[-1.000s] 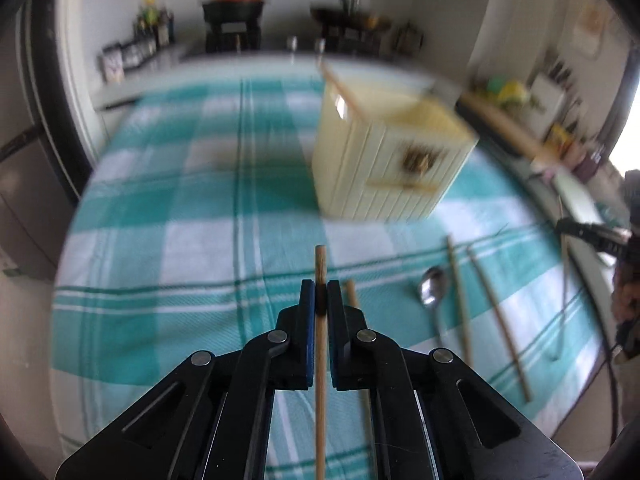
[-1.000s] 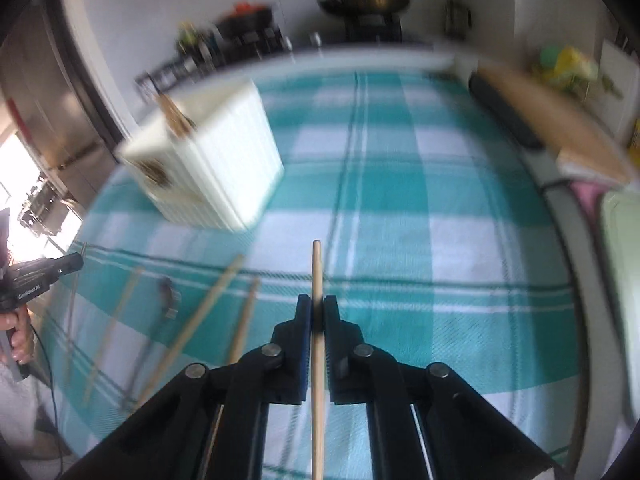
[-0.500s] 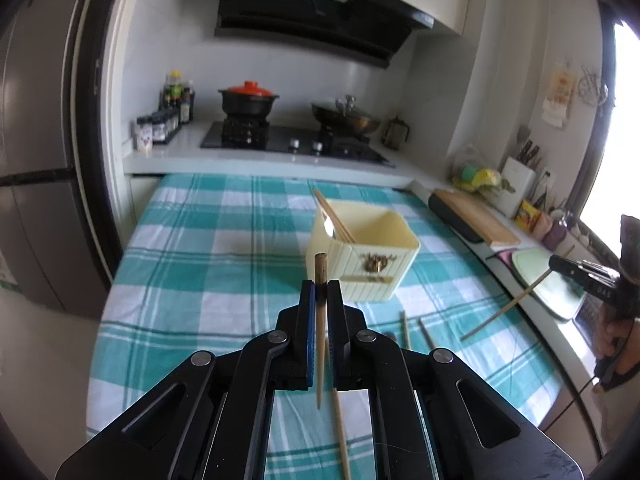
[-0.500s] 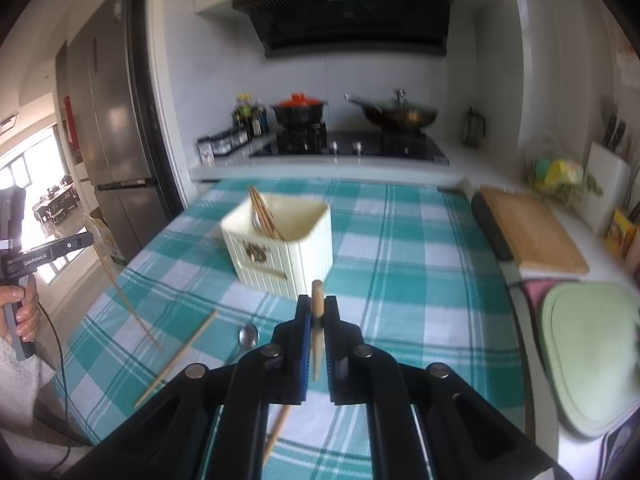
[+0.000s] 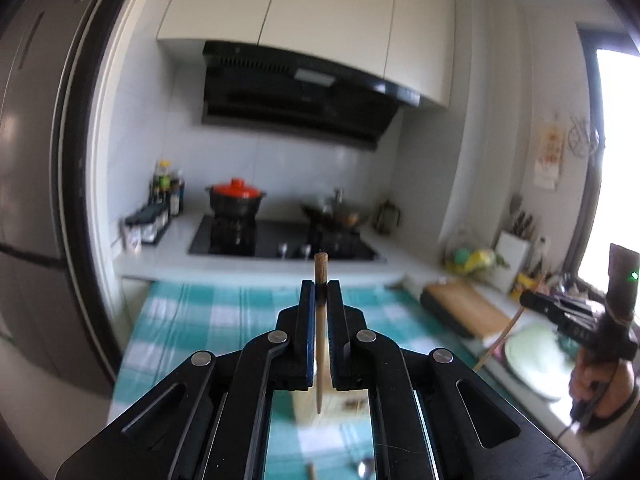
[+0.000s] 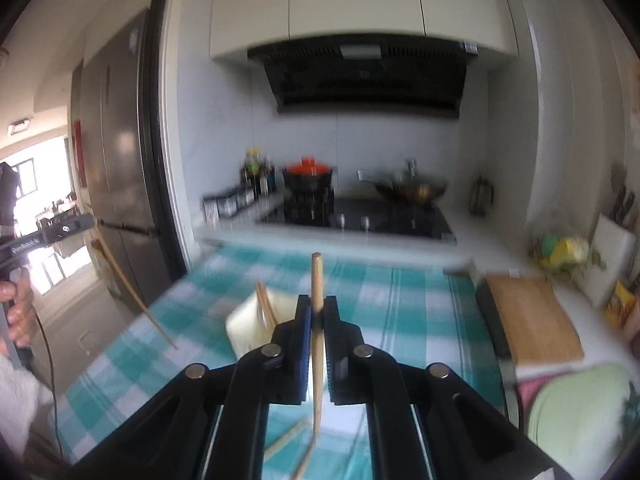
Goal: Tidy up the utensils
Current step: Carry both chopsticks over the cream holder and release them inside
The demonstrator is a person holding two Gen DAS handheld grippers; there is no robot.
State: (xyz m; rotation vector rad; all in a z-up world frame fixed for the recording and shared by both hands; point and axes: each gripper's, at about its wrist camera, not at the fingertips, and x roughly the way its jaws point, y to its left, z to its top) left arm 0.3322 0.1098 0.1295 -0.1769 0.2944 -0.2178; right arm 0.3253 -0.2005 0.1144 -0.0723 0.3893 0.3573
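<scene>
Wooden chopsticks are now up in the air, one in each hand, where a second ago both views looked steeply down at the checked cloth with the sticks barely off it. The left tongs (image 5: 321,292) are pressed together on a chopstick (image 5: 319,344) that hangs almost straight down, its thin tip dangling free below the pinch. The right tongs (image 6: 317,312) pinch a second chopstick (image 6: 317,336) the same way, thick end up. Both views have swung from the cloth to the stove and cupboards, so the sticks have been lifted well clear of the tabletop (image 6: 400,300). The cream holder (image 6: 252,328), with chopsticks already standing in it, has slid low in both views and sits just beyond and below the right tongs; from the left wrist it is mostly hidden behind the tongs. More loose chopsticks (image 6: 286,438) lie on the cloth below. By my reading, the pick-up is done and the carry to the holder comes next: each tip has to be brought over the open top before letting go. Several utensils appear left to collect.
</scene>
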